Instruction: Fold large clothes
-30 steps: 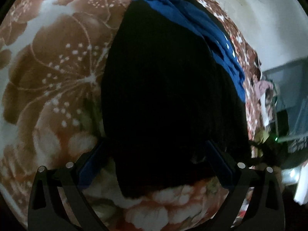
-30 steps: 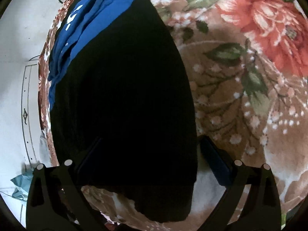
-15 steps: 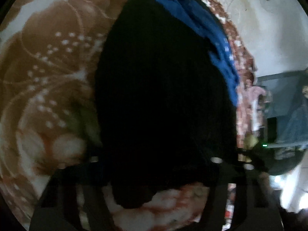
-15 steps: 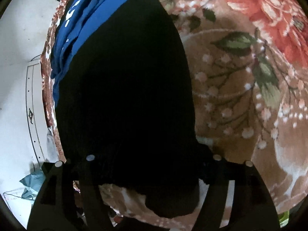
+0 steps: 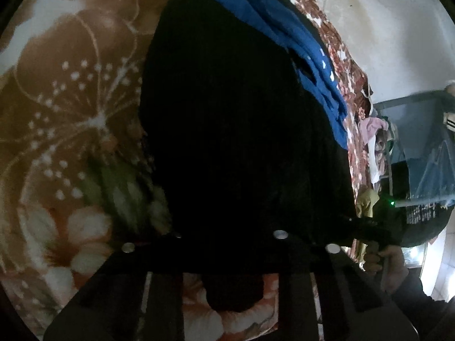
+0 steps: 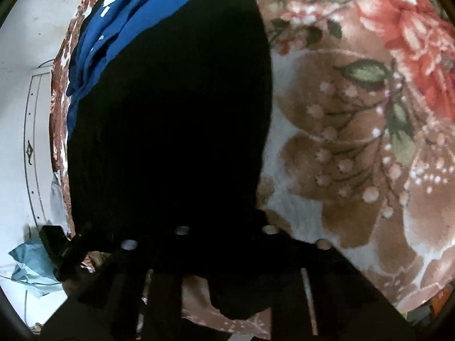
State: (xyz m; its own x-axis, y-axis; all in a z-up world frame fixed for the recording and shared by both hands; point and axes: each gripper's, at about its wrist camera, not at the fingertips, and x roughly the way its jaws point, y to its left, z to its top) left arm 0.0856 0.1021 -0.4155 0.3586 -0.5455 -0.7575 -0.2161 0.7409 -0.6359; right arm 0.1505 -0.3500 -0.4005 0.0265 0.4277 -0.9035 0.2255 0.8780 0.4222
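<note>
White lettering on the blue garment (image 6: pixel 136 20) is unreadable. Both the left gripper (image 5: pixel 224 244) and right gripper (image 6: pixel 224 233) pinch the black garment (image 5: pixel 241 128) at its near edge; open floral blanket (image 6: pixel 355 142) alongside.

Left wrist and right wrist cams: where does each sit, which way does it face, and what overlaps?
Left wrist: on the left gripper, looking along its fingers over the black garment on the floral blanket; the person's right hand shows at lower right.
Right wrist: on the right gripper, facing the same garment; floral blanket to the right, white wall left.
Shared: the black garment, blue garment beyond it, and blanket.
</note>
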